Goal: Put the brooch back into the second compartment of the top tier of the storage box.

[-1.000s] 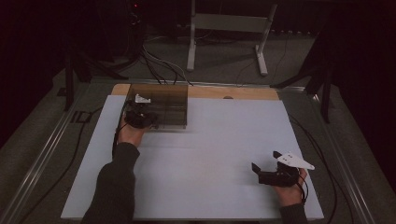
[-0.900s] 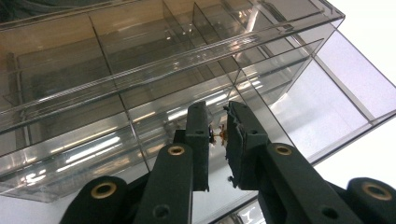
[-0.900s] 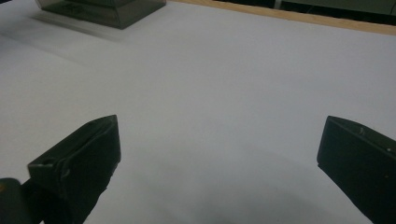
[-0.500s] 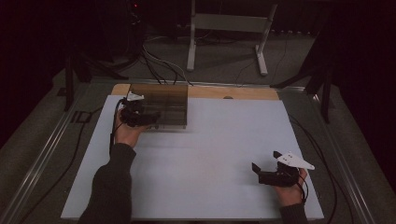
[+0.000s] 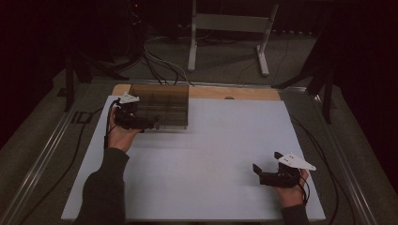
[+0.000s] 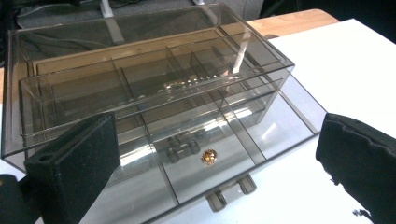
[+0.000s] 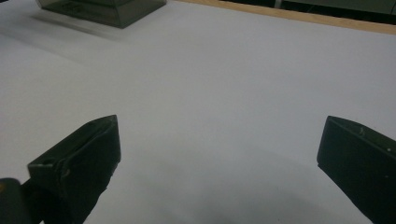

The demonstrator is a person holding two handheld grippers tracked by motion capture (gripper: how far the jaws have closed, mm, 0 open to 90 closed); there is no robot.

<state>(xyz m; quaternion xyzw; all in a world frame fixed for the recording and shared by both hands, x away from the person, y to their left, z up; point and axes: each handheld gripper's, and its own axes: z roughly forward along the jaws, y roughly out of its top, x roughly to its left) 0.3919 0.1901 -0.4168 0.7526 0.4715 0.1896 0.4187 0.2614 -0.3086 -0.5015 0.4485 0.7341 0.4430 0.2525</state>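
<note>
My left gripper (image 5: 151, 124) had just been opening, jaws wide with nothing between them; the small gold ball (image 6: 208, 156) lay ahead in the pulled-out drawer of the smoky clear plastic organiser box (image 6: 154, 88). My right gripper (image 5: 266, 165) hovered wide, empty, well apart

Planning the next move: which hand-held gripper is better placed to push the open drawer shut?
Left. The left hand-held gripper faces the open drawer of the clear organizer, jaws open; the right hand-held gripper rests far off.
</note>
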